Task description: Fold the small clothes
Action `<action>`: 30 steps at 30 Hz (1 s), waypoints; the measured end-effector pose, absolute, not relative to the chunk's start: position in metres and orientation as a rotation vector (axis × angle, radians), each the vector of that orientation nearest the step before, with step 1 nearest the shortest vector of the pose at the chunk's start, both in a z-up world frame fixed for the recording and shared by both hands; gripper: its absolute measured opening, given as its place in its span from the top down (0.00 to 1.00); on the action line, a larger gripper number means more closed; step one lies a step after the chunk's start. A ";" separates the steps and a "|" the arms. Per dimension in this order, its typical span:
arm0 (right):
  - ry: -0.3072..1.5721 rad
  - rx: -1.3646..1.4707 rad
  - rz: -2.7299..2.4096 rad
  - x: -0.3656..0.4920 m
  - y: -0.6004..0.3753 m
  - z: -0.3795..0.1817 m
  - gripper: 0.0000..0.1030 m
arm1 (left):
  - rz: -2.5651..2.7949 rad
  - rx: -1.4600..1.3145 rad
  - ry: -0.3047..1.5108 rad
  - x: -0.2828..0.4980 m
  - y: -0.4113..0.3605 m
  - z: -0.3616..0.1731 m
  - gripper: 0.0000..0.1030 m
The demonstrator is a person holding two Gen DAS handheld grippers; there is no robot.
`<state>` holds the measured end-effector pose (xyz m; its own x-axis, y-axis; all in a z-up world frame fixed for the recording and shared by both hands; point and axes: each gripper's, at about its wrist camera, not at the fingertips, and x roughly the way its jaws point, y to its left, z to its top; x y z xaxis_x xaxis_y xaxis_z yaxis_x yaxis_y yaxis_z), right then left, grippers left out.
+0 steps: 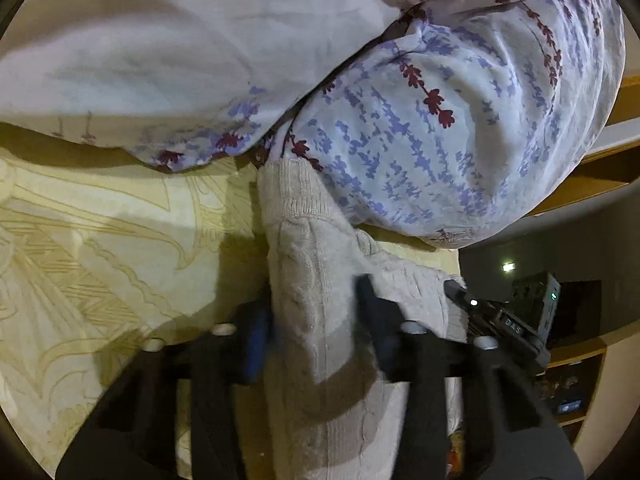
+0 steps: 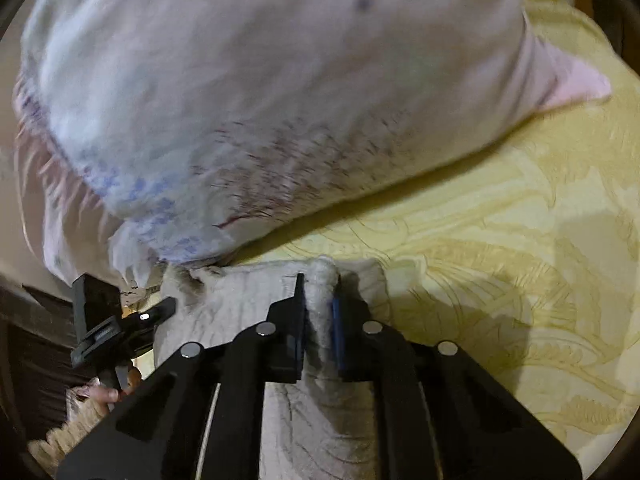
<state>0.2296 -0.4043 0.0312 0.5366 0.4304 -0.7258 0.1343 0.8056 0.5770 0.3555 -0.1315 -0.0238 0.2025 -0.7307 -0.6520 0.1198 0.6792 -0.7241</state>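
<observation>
Both grippers are clamped on the cream knit garment (image 1: pixel 316 300), which lies on the yellow patterned bedspread (image 1: pixel 100 240) right up against the floral pillow (image 1: pixel 460 128). The left gripper (image 1: pixel 316 320) pinches a thick bunch, the right gripper (image 2: pixel 320 312) a thin ridge (jaws nearly touching) — two grips probably keep the edge taut for folding.

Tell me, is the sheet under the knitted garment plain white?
No, the sheet under the knitted garment is yellow with a leafy line pattern.
</observation>
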 end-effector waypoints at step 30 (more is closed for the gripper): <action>0.933 0.621 0.100 0.190 -0.423 0.051 0.56 | -0.668 -0.555 1.112 0.315 -0.115 0.016 0.40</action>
<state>0.1901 -0.4234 0.0515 0.6043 0.3404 -0.7203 0.1804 0.8222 0.5399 0.3152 -0.1149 0.0156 0.2888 -0.7284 -0.6213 0.2068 0.6811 -0.7024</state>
